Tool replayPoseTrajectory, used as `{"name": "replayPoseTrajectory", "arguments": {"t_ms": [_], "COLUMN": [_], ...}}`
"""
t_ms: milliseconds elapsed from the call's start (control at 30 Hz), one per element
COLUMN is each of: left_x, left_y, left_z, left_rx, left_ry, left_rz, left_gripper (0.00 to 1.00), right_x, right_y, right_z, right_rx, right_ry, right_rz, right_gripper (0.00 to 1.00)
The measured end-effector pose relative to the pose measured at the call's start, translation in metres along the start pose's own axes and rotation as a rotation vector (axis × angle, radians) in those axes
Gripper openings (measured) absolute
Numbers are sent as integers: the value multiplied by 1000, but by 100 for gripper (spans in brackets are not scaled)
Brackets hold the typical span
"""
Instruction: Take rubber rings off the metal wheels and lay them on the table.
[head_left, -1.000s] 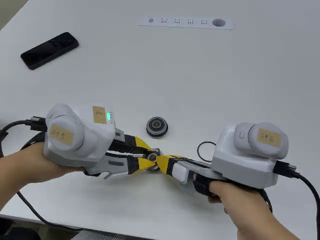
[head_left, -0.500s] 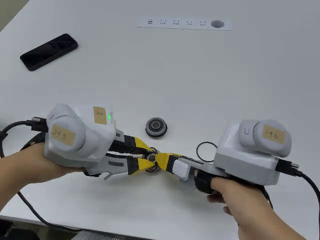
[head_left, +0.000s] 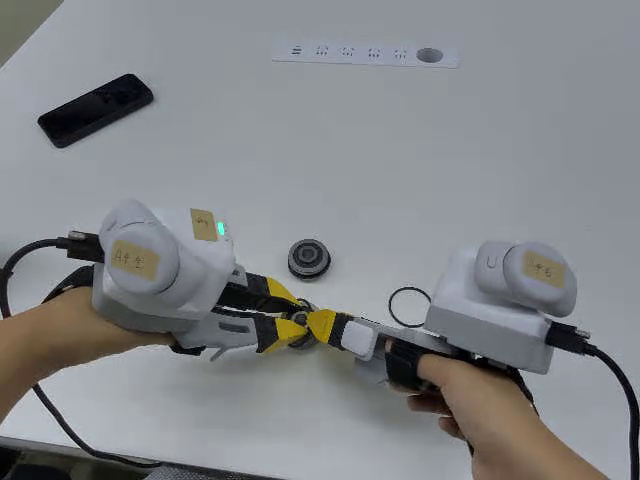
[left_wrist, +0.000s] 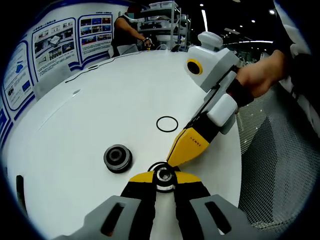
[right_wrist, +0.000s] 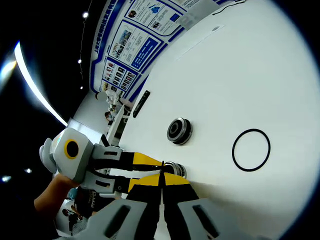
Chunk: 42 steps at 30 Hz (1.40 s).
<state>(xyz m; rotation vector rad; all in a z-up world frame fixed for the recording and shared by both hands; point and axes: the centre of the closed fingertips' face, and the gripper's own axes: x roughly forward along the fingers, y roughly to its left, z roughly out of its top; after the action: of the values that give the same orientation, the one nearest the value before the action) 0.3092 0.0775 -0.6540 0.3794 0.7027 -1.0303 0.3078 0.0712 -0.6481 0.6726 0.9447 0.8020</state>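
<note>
Near edge of table (head_left: 450, 150): both grippers met tip to tip.
Left gripper (head_left: 290, 326): clamped on a wheel (left_wrist: 163, 175), steadying it for the pull.
Right gripper (head_left: 322, 322): jaws pressed together at the wheel's rim, apparently nipping its ring (left_wrist: 152, 166) (tough to confirm).
Ring: thin, black, hugging a shiny hub.
Loose ring (head_left: 408, 306): lay flat, just right of the tips.
Second wheel (head_left: 309, 258): sat just beyond, with a dark rim, so probably unstripped.

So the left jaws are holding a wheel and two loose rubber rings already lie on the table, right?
Not quite: one loose rubber ring lies on the table, not two, as the right gripper view shows. The left gripper does hold a wheel in its jaws.
</note>
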Motion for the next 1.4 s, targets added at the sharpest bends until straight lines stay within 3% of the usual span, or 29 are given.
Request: {"name": "replayPoseTrajectory", "arguments": {"t_ms": [367, 567, 933, 1133, 1267, 1400], "left_x": [-4, -21, -46, -54, -56, -60], "left_y": [-1, 4, 19, 19, 17, 15], "left_z": [4, 14, 10, 7, 7, 11], "left_rx": [6, -29, -44, -56, -48, -52], "left_ry": [8, -53, -58, -65, -49, -64], "left_rz": [13, 52, 133, 144, 157, 164], "left_gripper": [16, 18, 18, 19, 19, 19], "right_x": [0, 0, -7, -15, -22, -30], "right_y": [1, 6, 15, 10, 1, -12], "right_z": [1, 4, 18, 29, 37, 42], "right_rx": [26, 42, 84, 100, 113, 120], "right_ry": [-4, -9, -52, -88, -116, -136], "right_rz": [10, 28, 66, 60, 39, 9], "right_gripper": [2, 2, 2, 2, 2, 2]}}
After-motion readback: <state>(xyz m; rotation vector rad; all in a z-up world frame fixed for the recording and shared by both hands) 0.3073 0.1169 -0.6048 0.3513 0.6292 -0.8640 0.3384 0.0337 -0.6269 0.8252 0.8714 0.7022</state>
